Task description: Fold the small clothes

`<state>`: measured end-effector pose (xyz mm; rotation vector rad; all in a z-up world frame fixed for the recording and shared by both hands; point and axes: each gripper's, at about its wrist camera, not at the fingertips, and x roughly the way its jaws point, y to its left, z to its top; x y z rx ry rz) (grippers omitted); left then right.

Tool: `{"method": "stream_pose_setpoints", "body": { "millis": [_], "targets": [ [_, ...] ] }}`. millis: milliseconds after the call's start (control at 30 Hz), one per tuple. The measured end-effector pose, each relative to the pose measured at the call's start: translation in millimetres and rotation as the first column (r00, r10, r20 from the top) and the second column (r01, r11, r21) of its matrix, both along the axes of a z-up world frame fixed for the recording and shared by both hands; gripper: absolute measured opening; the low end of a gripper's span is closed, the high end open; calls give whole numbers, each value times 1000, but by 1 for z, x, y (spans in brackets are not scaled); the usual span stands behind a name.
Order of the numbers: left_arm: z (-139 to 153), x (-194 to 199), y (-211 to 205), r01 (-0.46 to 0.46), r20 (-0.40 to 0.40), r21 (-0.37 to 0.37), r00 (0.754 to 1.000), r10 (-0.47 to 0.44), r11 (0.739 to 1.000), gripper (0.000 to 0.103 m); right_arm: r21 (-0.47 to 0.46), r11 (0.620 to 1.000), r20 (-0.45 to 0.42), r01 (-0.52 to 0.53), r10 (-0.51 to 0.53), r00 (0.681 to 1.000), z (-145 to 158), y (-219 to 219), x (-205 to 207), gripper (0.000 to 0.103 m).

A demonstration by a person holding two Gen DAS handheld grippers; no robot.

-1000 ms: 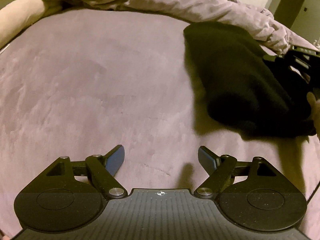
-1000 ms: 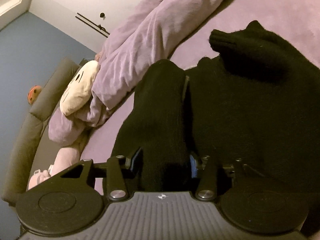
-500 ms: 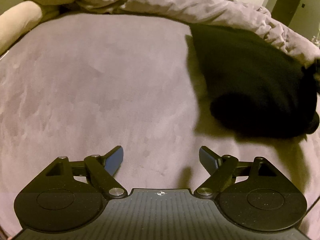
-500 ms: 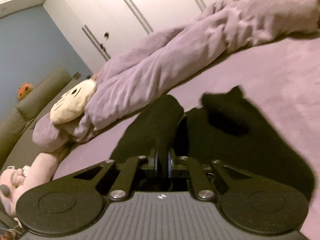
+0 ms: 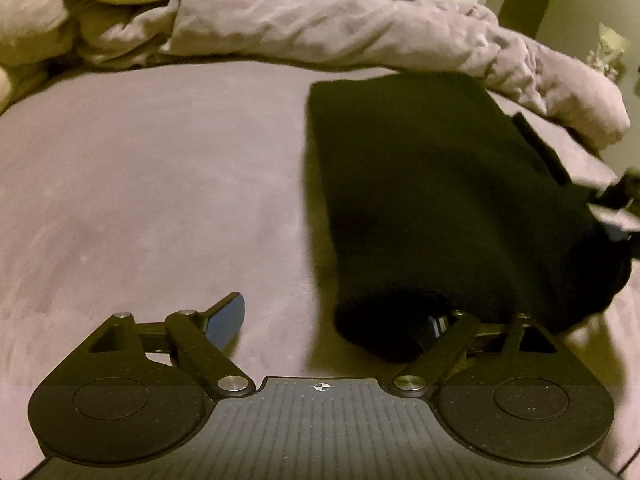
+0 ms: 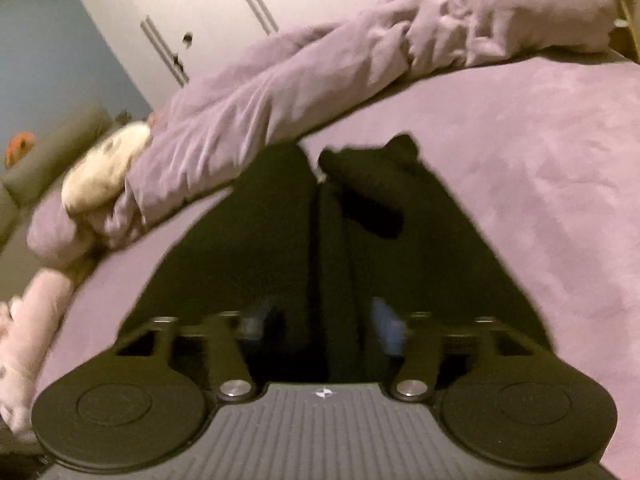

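Note:
A black knitted garment [image 5: 432, 200] lies folded on the purple bed, to the right in the left wrist view. Its near rolled end covers the right finger of my left gripper [image 5: 332, 320], which is open with its left fingertip [image 5: 226, 316] over bare sheet. In the right wrist view the same garment [image 6: 280, 240] spreads ahead in two long folds with a small flap on top. My right gripper [image 6: 320, 320] is open, its blue pads either side of the garment's near edge. The right gripper also shows at the right edge of the left wrist view [image 5: 620, 208].
A bunched purple duvet [image 5: 320, 28] runs along the far side of the bed [image 5: 140, 184]. A cream plush toy [image 6: 100, 172] and a pink one [image 6: 24, 320] lie at the left. White wardrobe doors [image 6: 280, 4] stand behind.
My right gripper was shut on the garment's edge half a second ago and has opened. My left gripper has moved right and forward, so the garment's near end now lies over its right finger.

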<state>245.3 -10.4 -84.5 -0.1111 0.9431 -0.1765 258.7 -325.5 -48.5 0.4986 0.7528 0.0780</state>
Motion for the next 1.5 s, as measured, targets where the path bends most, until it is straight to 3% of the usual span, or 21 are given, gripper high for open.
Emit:
{"method": "stream_pose_setpoints", "body": {
  "millis": [133, 267, 367, 600, 633, 667, 700, 733, 833, 967, 1033, 1067, 1100, 1167, 1200, 1300, 1500],
  "targets": [
    [-9, -2, 1, -6, -27, -32, 1000, 5, 999, 90, 121, 993, -36, -20, 25, 999, -6, -15, 12, 86],
    [-6, -5, 3, -2, -25, -31, 1000, 1, 1000, 90, 203, 979, -88, -3, 21, 996, -22, -16, 32, 88],
    [-5, -11, 7, -2, -23, -37, 1000, 2, 999, 90, 281, 959, -81, -46, 72, 994, -24, -6, 42, 89],
    [-8, -35, 25, -24, -52, -55, 998, 21, 998, 92, 244, 967, -110, -77, 106, 988, -29, 18, 65, 92],
    [-9, -38, 28, -32, -56, -59, 998, 29, 998, 92, 238, 967, -112, -90, 120, 986, -27, 22, 68, 89],
    [-11, -40, 32, -41, -64, -63, 997, 37, 997, 92, 227, 968, -119, -106, 136, 984, -26, 26, 71, 73],
    [-12, -41, 34, -51, -73, -65, 996, 46, 997, 92, 213, 970, -123, -116, 145, 982, -26, 28, 72, 47],
    [-13, -42, 37, -60, -78, -66, 995, 55, 996, 92, 204, 971, -128, -126, 154, 980, -26, 31, 73, 39],
    [-12, -46, 42, -78, -76, -75, 994, 72, 994, 92, 213, 965, -126, -152, 182, 975, -24, 33, 74, 39],
    [-11, -51, 46, -96, -82, -92, 993, 89, 991, 92, 312, 942, -159, -127, 183, 970, -36, 28, 83, 58],
    [-11, -54, 46, -98, -84, -90, 992, 91, 991, 92, 353, 928, -166, -116, 184, 969, -42, 29, 88, 58],
    [-11, -56, 47, -99, -85, -89, 992, 91, 991, 92, 369, 923, -170, -106, 179, 969, -44, 30, 90, 54],
    [-11, -57, 47, -100, -85, -88, 992, 92, 991, 92, 371, 923, -169, -98, 171, 971, -43, 32, 91, 42],
    [-10, -59, 49, -104, -86, -88, 992, 97, 991, 92, 310, 944, -150, -108, 161, 975, -36, 40, 88, 28],
    [-10, -59, 50, -108, -85, -89, 991, 100, 990, 92, 254, 959, -114, -123, 156, 981, -27, 47, 83, 26],
    [-8, -59, 52, -116, -86, -84, 990, 108, 990, 92, 39, 983, 0, -179, 179, 984, 8, 76, 69, 24],
    [4, -60, 55, -125, -58, -89, 991, 120, 988, 92, -131, 979, 185, -154, 177, 967, 77, 80, 51, 23]
  ]
}}
